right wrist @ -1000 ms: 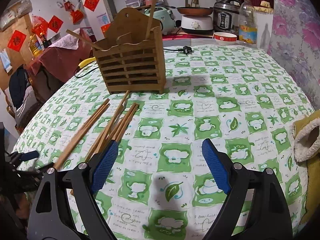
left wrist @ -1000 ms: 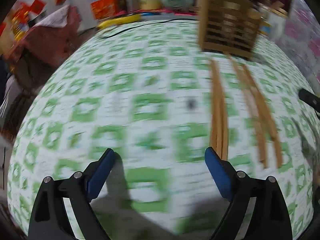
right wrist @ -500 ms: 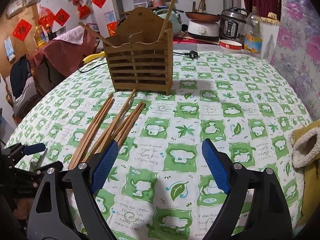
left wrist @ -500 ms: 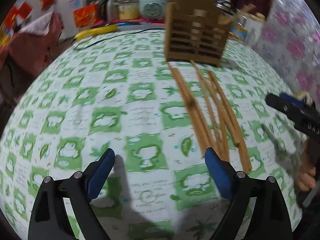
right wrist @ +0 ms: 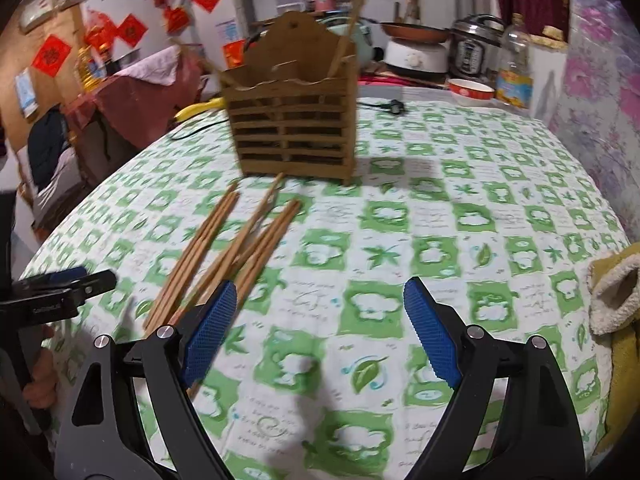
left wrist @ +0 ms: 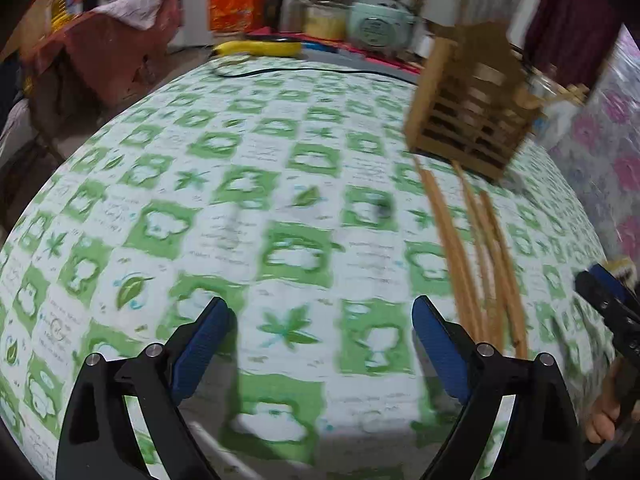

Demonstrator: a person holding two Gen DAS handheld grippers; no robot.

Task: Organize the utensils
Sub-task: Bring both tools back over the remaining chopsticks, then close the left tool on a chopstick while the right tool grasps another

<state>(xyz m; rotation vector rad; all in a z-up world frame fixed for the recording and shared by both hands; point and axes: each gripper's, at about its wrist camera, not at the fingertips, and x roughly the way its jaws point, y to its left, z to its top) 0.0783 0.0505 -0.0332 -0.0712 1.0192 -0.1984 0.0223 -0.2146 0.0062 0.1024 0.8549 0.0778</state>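
Observation:
Several wooden chopsticks (right wrist: 236, 244) lie loose on the green-and-white tablecloth (right wrist: 440, 216), fanned out in front of a slatted wooden utensil holder (right wrist: 292, 128) that has a couple of sticks standing in it. My right gripper (right wrist: 316, 312) hovers open just right of the chopsticks' near ends, nothing between its blue pads. In the left wrist view the chopsticks (left wrist: 476, 264) run from the holder (left wrist: 472, 120) towards my open left gripper (left wrist: 320, 336), which is left of them and empty. Each gripper shows at the edge of the other's view.
A yellow fleecy cloth (right wrist: 616, 304) lies at the table's right edge. Behind the table stand a rice cooker (right wrist: 476, 48), a pan on a white cooker (right wrist: 416, 48), a bowl (right wrist: 470, 90), an oil bottle (right wrist: 514, 68) and a black cable (right wrist: 384, 106).
The left wrist view has swung back and forth across the table; the chopsticks and holder now sit further right in it than half a second ago. The right gripper has barely shifted.

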